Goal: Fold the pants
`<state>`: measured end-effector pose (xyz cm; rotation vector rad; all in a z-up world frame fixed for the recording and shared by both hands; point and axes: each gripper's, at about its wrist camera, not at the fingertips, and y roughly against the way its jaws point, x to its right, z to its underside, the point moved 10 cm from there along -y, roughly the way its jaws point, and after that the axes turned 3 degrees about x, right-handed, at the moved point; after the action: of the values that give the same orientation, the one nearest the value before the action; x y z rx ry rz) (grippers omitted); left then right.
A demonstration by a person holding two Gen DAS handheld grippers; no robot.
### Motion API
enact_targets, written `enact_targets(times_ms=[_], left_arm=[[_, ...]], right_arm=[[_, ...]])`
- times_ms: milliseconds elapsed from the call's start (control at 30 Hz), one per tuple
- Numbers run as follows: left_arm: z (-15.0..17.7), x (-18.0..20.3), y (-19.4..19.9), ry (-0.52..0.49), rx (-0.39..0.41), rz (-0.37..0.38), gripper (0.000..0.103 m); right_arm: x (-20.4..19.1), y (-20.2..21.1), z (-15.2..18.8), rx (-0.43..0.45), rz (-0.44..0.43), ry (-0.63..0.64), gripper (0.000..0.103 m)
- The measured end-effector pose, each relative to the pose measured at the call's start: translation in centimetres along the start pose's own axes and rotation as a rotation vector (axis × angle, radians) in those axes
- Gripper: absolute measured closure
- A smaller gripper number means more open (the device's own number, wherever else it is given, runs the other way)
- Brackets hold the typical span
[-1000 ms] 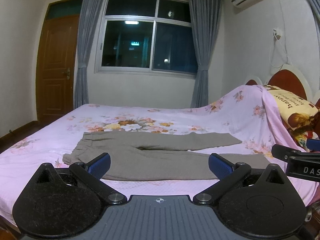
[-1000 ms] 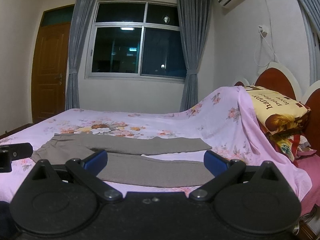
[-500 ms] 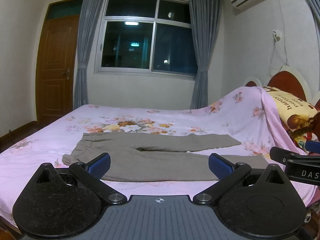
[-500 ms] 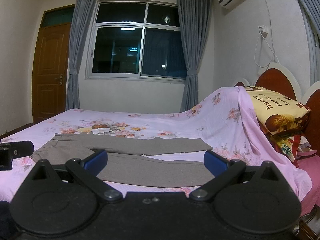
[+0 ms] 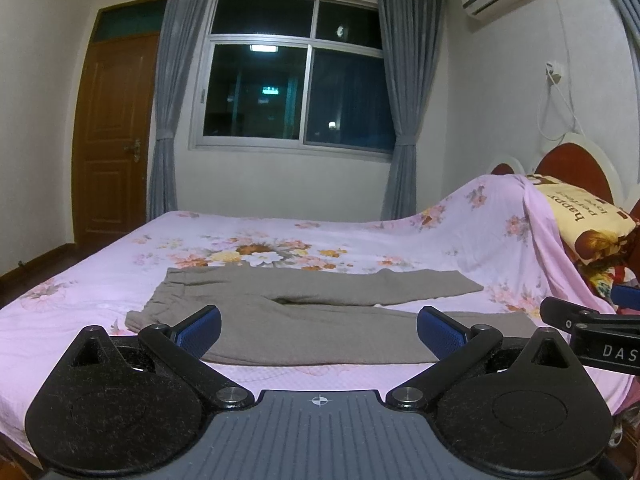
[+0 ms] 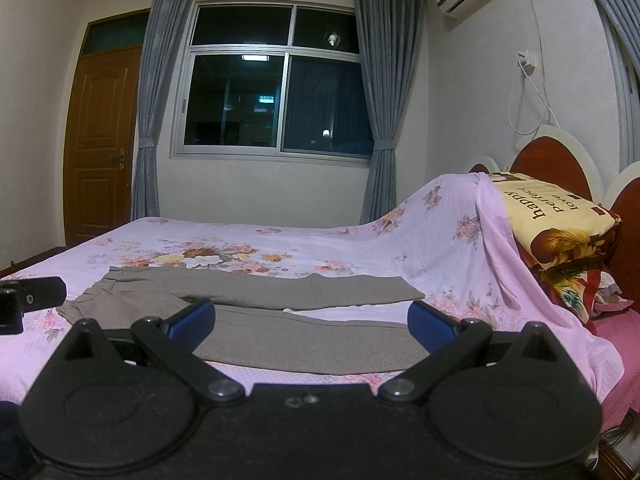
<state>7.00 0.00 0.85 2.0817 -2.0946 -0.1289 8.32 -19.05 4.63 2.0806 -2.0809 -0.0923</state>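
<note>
A: Pants (image 5: 320,320) lie flat on the pink floral bedspread (image 5: 100,280), waistband toward the door side, both legs running toward the headboard (image 6: 560,164). What does your side add?

B: From the right wrist view the yellow pillow (image 6: 560,216) shows whole under the draped sheet; the left wrist view cuts it at the frame edge. I also catch a tip of the left gripper (image 6: 24,300) at my left border.

A: And mine shows the right gripper (image 5: 592,332) at the far right, beside the near leg's cuff. Left gripper (image 5: 319,332): jaws wide, holding nothing, above the near leg.

B: Right gripper (image 6: 311,326): also spread wide and empty. A strip of bare bedspread separates the pants' near edge from the bed's near edge; more open sheet lies beyond the far leg.
</note>
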Motion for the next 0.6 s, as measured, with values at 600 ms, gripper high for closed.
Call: enact_targets(times_ms=[600], left_arm=[[0.07,0.04,0.05,-0.003,0.001,0.003,0.0]], right_arm=[[-0.25,0.08,-0.05,0.001,0.0,0.002,0.0]])
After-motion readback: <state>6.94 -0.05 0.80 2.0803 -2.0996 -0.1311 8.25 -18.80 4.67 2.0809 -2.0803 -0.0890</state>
